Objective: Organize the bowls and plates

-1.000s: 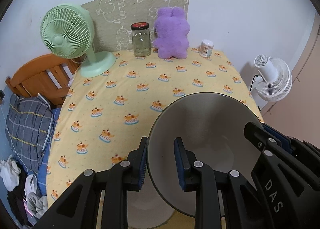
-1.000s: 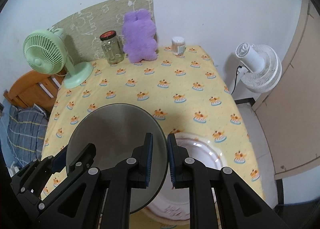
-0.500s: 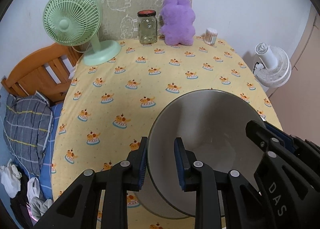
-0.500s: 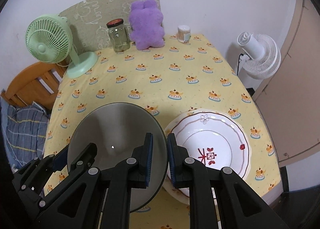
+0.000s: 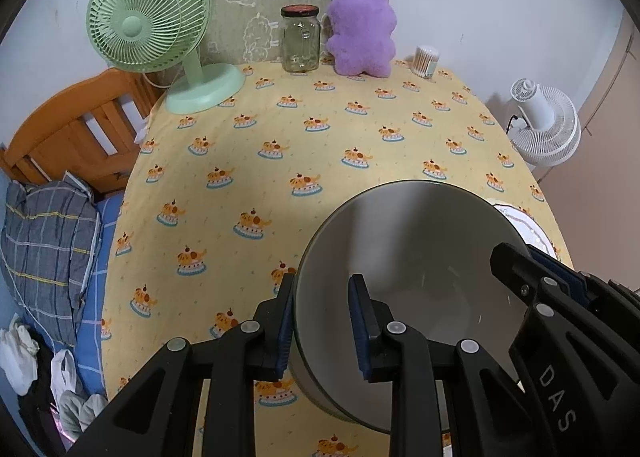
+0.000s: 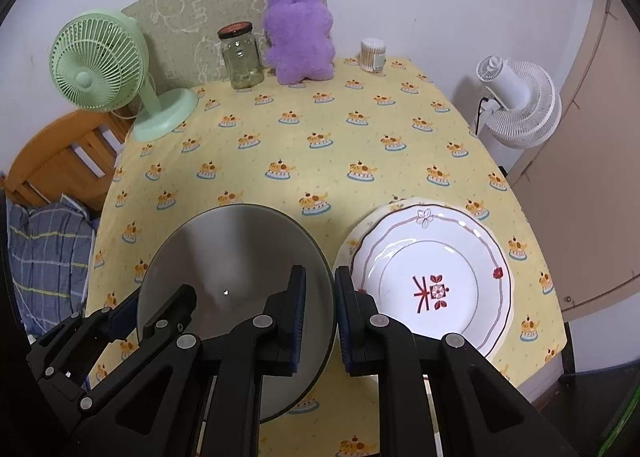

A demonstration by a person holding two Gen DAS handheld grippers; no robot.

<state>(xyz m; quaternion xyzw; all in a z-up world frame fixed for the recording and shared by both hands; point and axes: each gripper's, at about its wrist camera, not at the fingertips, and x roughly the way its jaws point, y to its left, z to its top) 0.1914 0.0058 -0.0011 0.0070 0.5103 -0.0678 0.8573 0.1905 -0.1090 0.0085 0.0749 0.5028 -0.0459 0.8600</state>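
A grey bowl [image 5: 412, 257] hangs a little above the yellow tablecloth [image 5: 320, 145], held from both sides. My left gripper [image 5: 322, 321] is shut on its left rim. My right gripper [image 6: 320, 317] is shut on the right rim of the bowl [image 6: 236, 257]. Each gripper also shows in the other's view: the right gripper [image 5: 540, 289] and the left gripper [image 6: 132, 313]. A white plate with a red pattern [image 6: 432, 277] lies on the cloth just right of the bowl, on top of a paler plate. Only a sliver of the plate [image 5: 524, 225] shows in the left wrist view.
Along the far edge stand a green fan [image 6: 104, 69], a glass jar [image 6: 242, 57], a purple plush toy [image 6: 300, 37] and a cotton swab tub [image 6: 373, 54]. A white fan [image 6: 516, 101] stands on the floor at right. A wooden bed frame [image 5: 76, 129] and pillow [image 5: 44, 249] lie left.
Both grippers and the bowl have shifted left and slightly down, off the patterned plate. The plate, earlier half hidden under the bowl, now lies fully uncovered beside it.
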